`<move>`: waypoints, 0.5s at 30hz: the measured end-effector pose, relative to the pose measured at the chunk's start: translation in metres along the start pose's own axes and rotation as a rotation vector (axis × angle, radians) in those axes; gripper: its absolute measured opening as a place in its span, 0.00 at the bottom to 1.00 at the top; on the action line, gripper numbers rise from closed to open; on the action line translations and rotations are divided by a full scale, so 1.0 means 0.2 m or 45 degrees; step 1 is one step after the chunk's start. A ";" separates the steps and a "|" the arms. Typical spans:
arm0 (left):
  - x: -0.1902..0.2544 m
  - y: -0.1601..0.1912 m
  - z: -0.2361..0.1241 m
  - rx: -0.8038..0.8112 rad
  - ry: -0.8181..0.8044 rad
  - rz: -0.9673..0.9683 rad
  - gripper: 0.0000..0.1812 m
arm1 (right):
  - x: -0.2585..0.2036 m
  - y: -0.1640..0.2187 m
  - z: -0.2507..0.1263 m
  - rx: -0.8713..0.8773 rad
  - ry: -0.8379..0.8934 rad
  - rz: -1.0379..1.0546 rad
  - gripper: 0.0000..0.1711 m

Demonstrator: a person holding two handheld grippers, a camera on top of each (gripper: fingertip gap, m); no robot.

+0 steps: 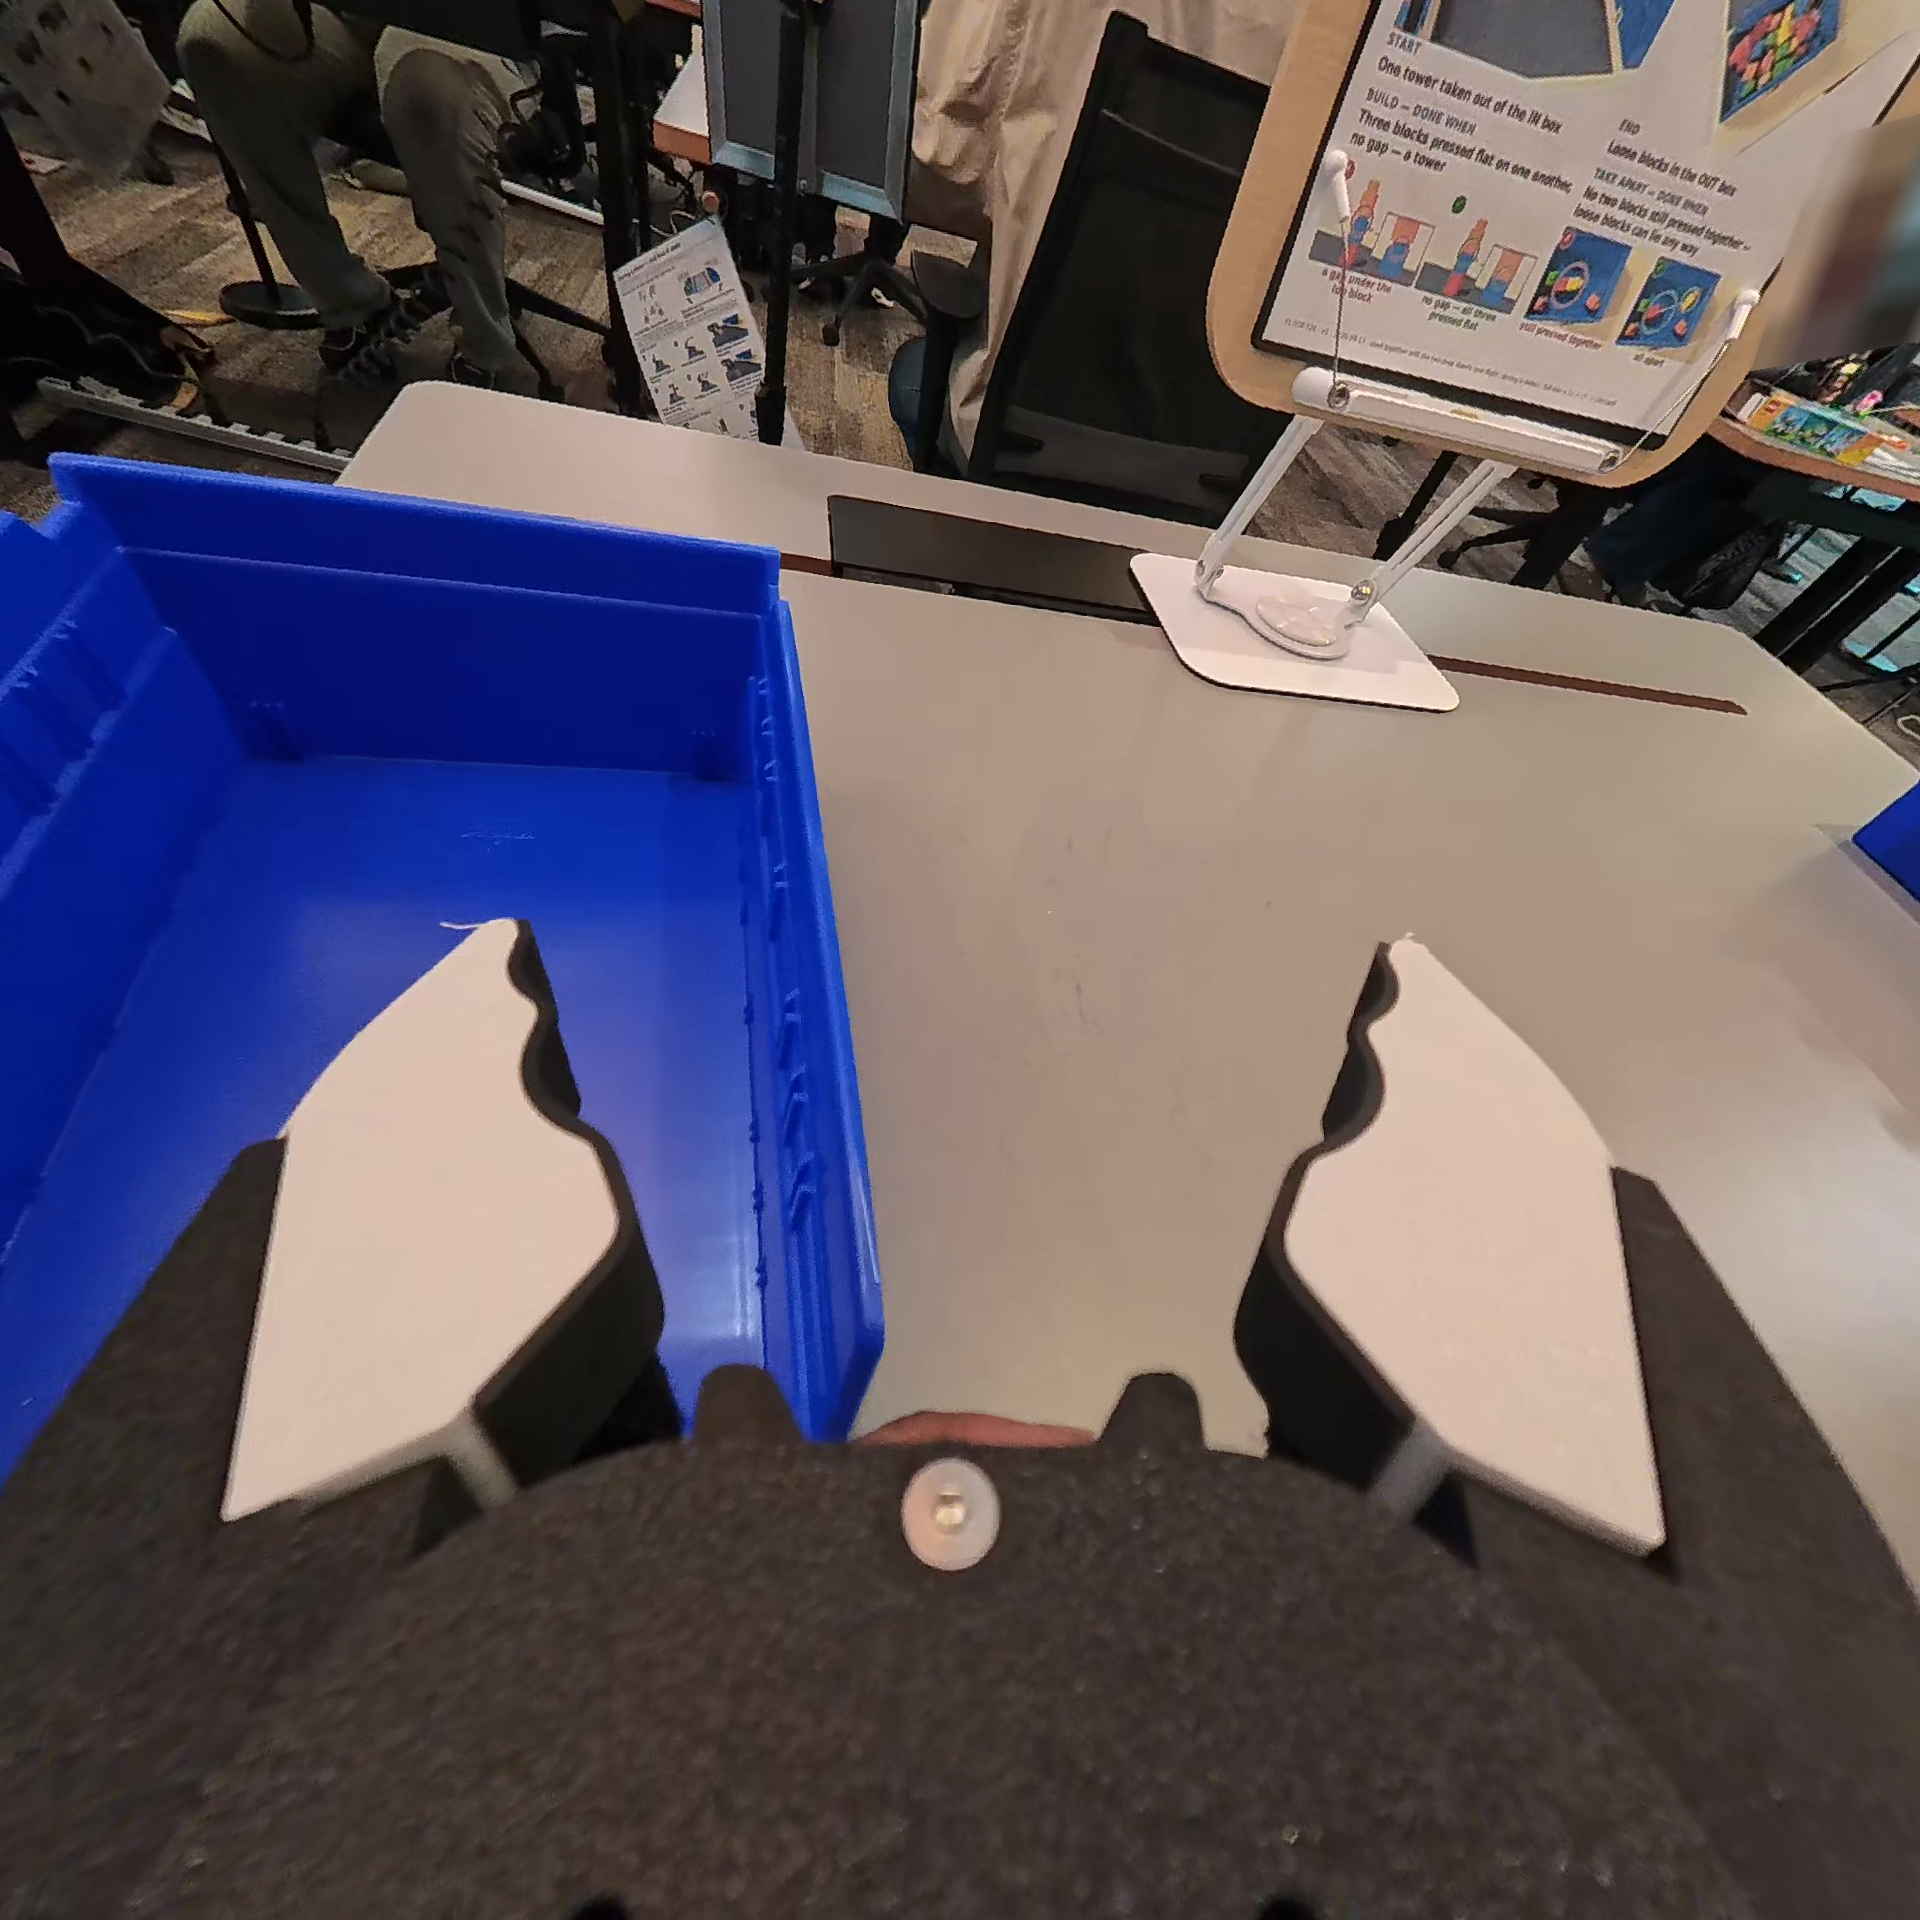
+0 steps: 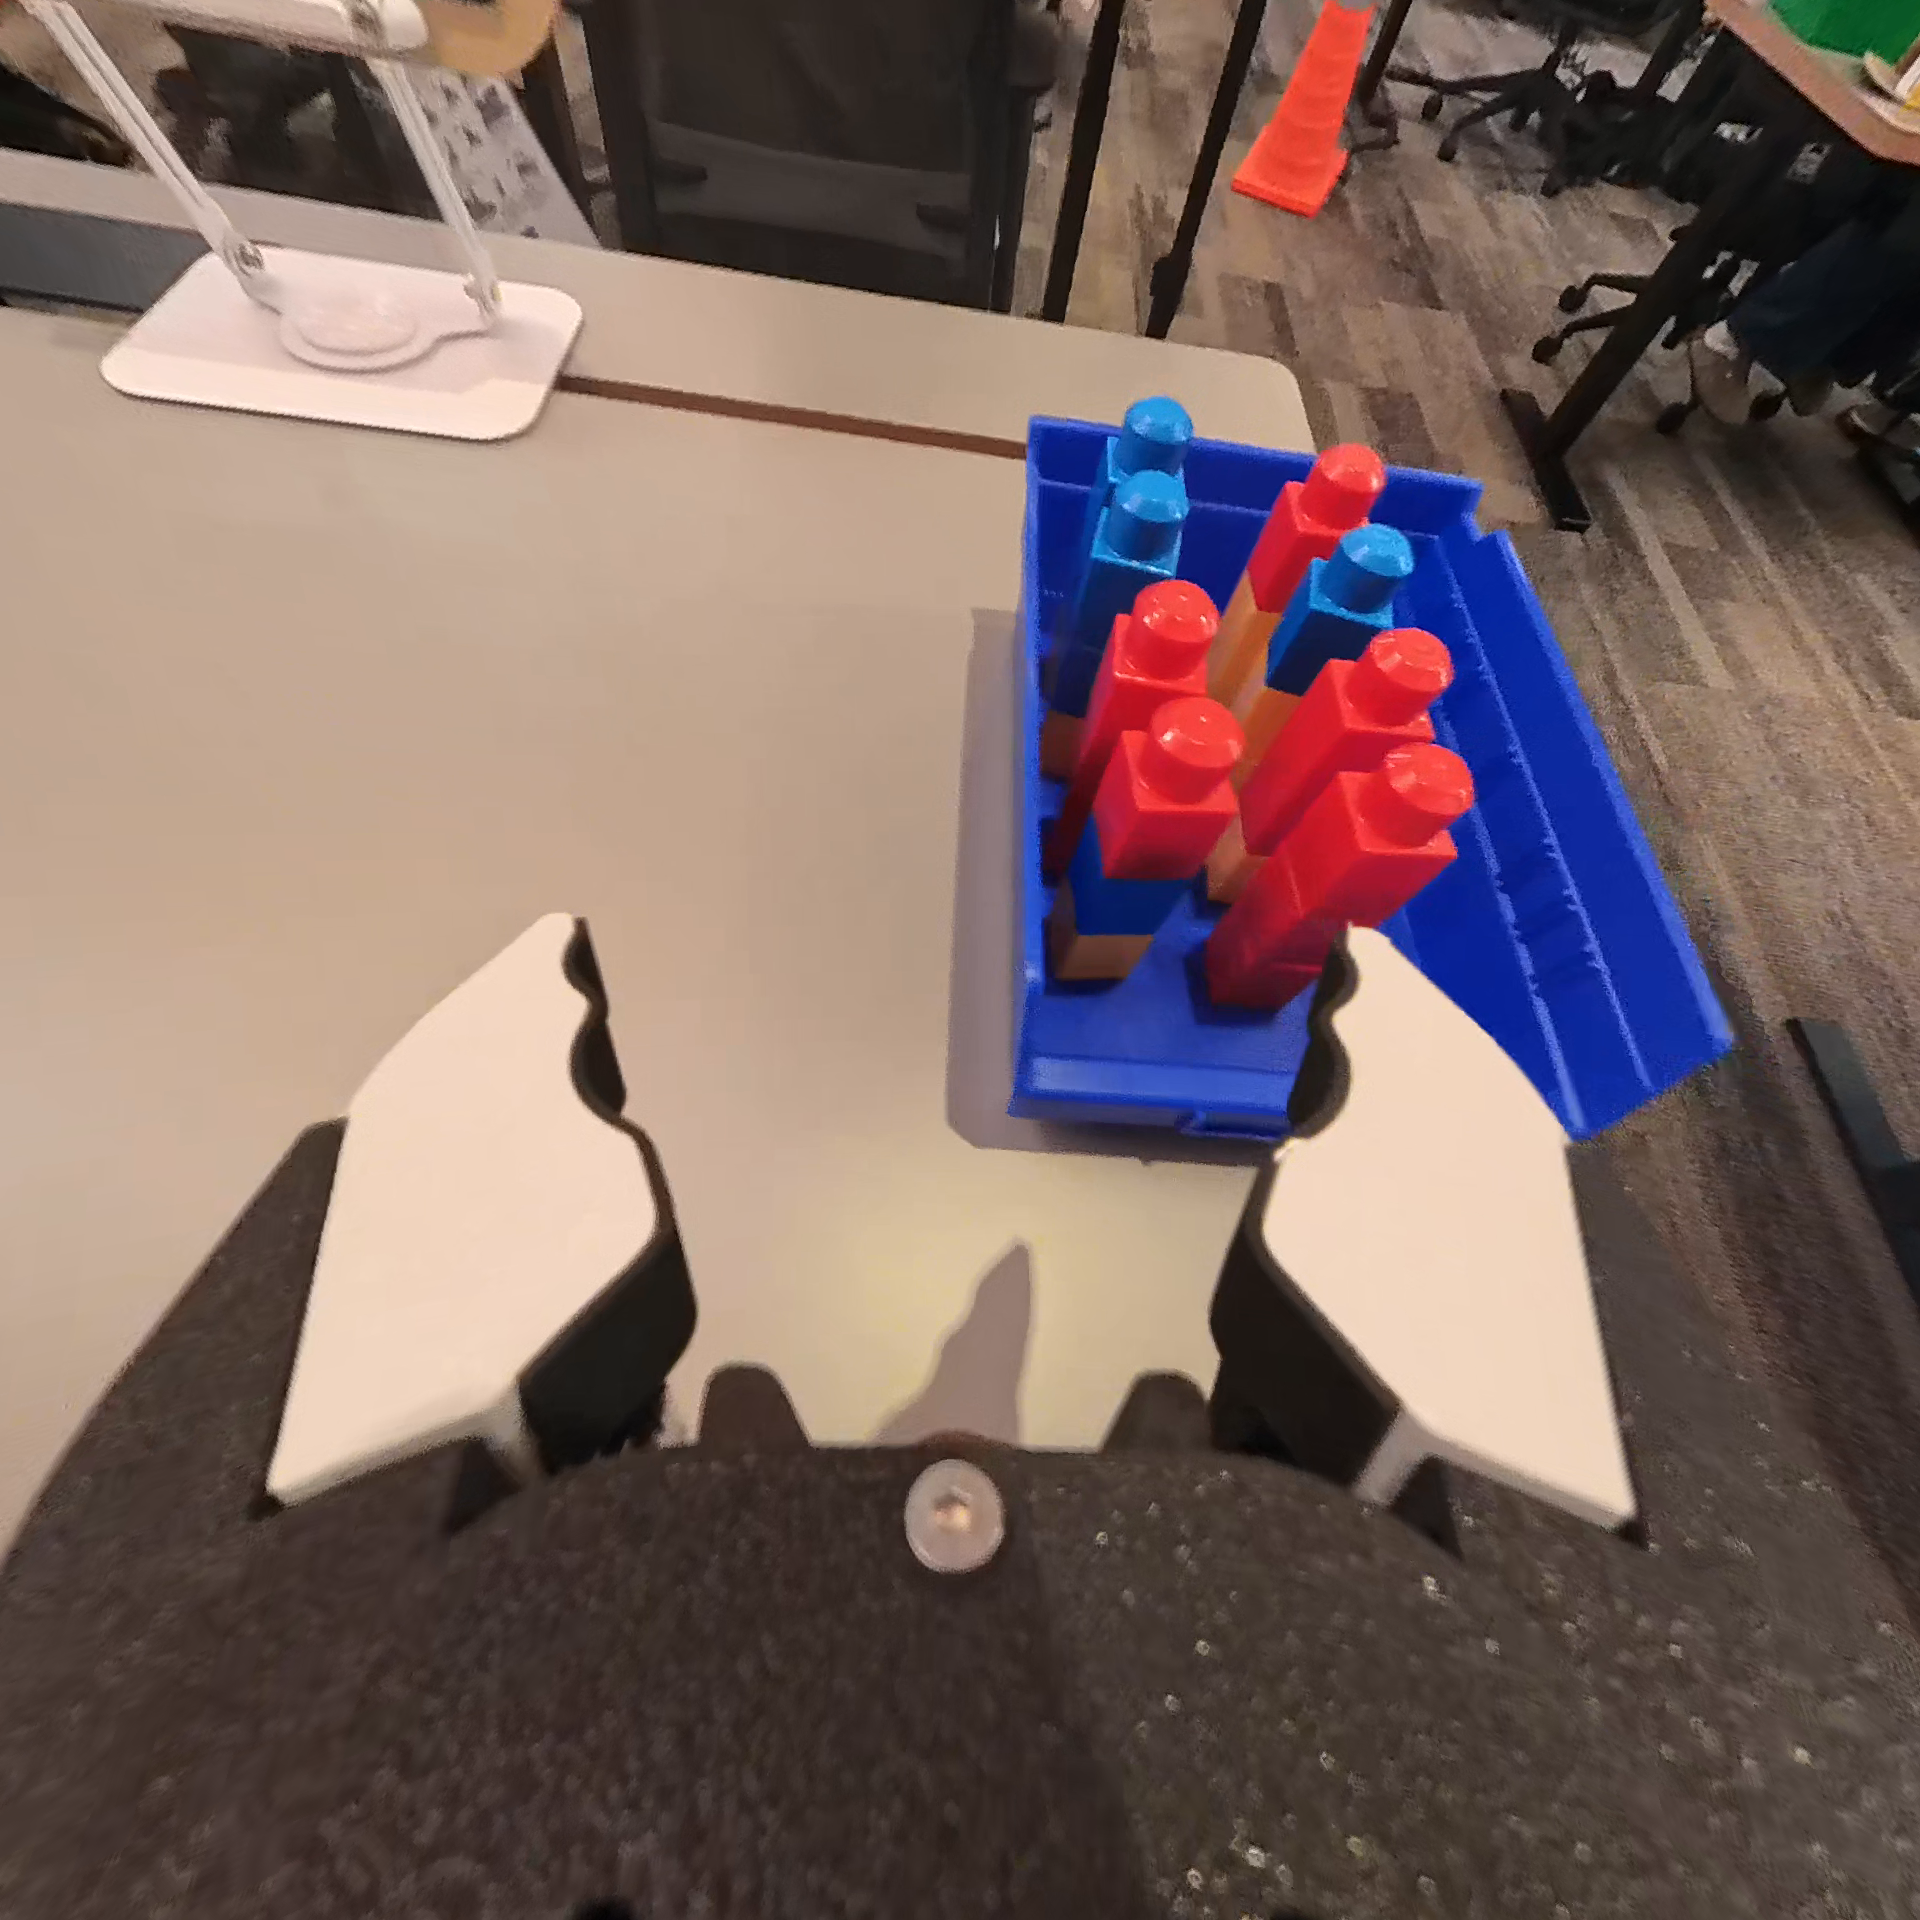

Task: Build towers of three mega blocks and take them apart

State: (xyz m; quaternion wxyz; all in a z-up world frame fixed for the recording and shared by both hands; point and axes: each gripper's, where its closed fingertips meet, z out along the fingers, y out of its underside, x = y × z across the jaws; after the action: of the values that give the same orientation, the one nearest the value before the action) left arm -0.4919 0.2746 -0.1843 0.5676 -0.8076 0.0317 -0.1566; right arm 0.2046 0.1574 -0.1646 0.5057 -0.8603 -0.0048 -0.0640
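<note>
I have both claws spread wide and empty, so I judge this to be the very start of a take-apart round: no tower has been lifted yet. My left claw [image 1: 951, 945] hangs over the near edge of a blue bin [image 1: 810, 935] with nothing in it, one finger above its smooth moulded floor, the other above the bare grey worktop [image 1: 1143, 883]. My right claw [image 2: 961, 935] hangs above the worktop just short of a second blue bin [image 2: 1143, 1091], which sits at the worktop's far right corner. The towers [image 2: 1247, 727] stand upright inside it in two close rows, each a stack of glossy hard-plastic blocks, square-sided with a round stud on top, in red, blue and orange.

The next move, I think, calls for my right claw to go forward and close across the flat sides of a near tower [image 2: 1153, 842], without knocking its neighbours, which stand very close. The claw fingers are white plates with scalloped black inner pads; the bin walls are ribbed.

A white stand [image 1: 1299, 644] sits further back.
</note>
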 end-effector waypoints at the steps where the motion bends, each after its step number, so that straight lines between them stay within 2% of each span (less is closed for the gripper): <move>1: 0.00 0.00 -0.01 0.004 -0.003 0.002 0.77 | 0.02 0.01 -0.01 -0.023 -0.003 -0.011 0.71; 8: 0.01 -0.02 -0.01 0.019 0.003 0.002 0.77 | 0.11 0.11 -0.03 -0.189 -0.020 -0.076 0.66; 15: 0.04 -0.01 0.00 0.002 0.015 0.016 0.77 | 0.10 0.16 0.19 -0.237 -0.032 -0.052 0.64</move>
State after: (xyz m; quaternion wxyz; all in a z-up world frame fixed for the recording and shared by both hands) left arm -0.4843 0.2743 -0.1812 0.5690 -0.8061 0.0400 -0.1576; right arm 0.2303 0.1734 -0.2092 0.4220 -0.9041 -0.0227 -0.0634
